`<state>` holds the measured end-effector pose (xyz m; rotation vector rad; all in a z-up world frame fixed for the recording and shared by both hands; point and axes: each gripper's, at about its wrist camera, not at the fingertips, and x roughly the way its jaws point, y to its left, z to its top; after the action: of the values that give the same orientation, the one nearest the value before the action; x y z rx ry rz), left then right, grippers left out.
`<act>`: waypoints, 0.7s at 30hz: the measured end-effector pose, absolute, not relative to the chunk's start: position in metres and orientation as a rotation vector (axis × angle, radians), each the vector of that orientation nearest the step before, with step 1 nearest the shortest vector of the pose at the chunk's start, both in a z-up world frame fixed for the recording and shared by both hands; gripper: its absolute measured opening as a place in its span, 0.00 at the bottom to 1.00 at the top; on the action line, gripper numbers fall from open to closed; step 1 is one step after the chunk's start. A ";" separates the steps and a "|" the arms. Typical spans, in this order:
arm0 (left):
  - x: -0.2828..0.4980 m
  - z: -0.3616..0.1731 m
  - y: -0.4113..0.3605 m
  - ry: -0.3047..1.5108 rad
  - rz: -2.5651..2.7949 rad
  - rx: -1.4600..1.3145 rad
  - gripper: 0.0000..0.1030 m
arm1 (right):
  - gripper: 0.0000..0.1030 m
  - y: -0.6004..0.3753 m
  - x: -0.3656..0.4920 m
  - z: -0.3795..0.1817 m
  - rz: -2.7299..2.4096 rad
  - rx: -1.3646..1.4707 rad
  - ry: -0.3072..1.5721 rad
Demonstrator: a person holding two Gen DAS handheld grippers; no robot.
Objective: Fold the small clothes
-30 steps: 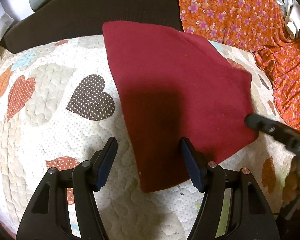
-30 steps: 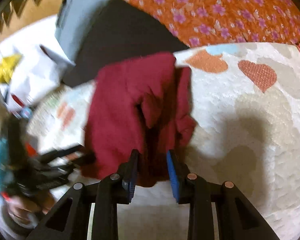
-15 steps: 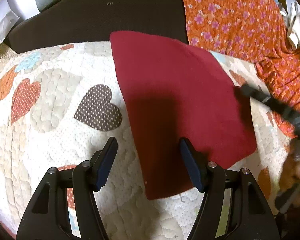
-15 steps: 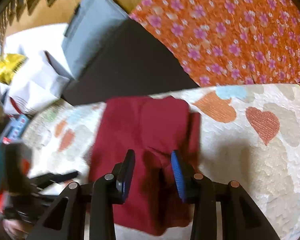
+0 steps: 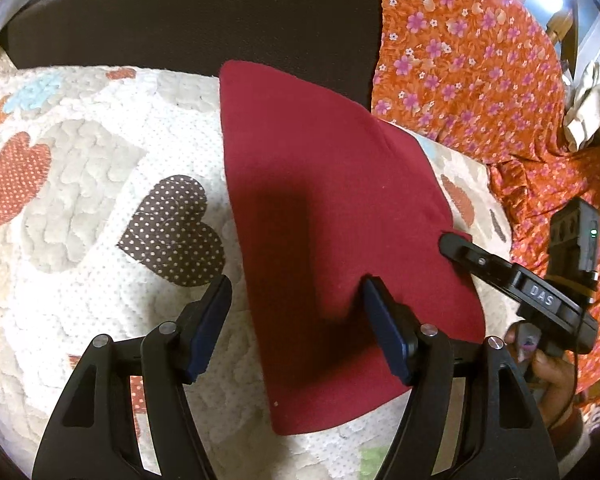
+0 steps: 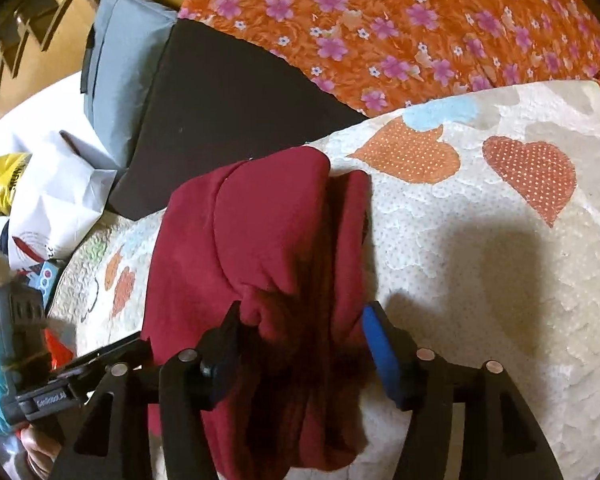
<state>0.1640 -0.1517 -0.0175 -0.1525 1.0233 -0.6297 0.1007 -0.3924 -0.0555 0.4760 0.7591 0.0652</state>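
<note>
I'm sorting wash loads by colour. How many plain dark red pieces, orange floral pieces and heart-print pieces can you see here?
Plain dark red: 1, the red garment
Orange floral: 1, the orange floral cloth
Heart print: 1, the heart quilt under the garment
Total: 3

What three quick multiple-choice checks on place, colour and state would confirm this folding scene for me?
1. Where does the red garment lie?
A. on the heart-patterned quilt
B. on the orange floral cloth
C. on a bare floor

2. What colour is the heart patch beside the garment in the left wrist view?
A. blue
B. brown with white dots
C. plain green

3. How are the right tongs?
A. clamped flat together
B. out of view
C. apart, cloth bunched between them

Answers:
1 A, quilt shows around its edges.
2 B, dotted brown heart.
3 C, the jaws are opening, the pads standing apart around the bunched cloth.
</note>
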 end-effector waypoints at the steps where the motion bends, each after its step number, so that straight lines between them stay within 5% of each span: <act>1: 0.166 -0.018 -0.152 1.028 -0.631 -0.158 0.67 | 0.60 -0.391 0.106 -0.055 0.061 0.473 0.766; 14: 0.174 -0.019 -0.158 1.022 -0.626 -0.145 0.70 | 0.58 -0.383 0.118 -0.041 0.033 0.417 0.753; 17: 0.177 -0.020 -0.157 1.028 -0.628 -0.151 0.72 | 0.35 -0.375 0.127 -0.035 0.025 0.348 0.756; 21: 0.181 -0.021 -0.158 1.028 -0.621 -0.154 0.74 | 0.17 -0.366 0.140 -0.032 0.035 0.294 0.760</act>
<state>0.1810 -0.1575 -0.0208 -0.1540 1.0276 -0.6207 0.1399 -0.3665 -0.0317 0.2938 0.7596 0.0348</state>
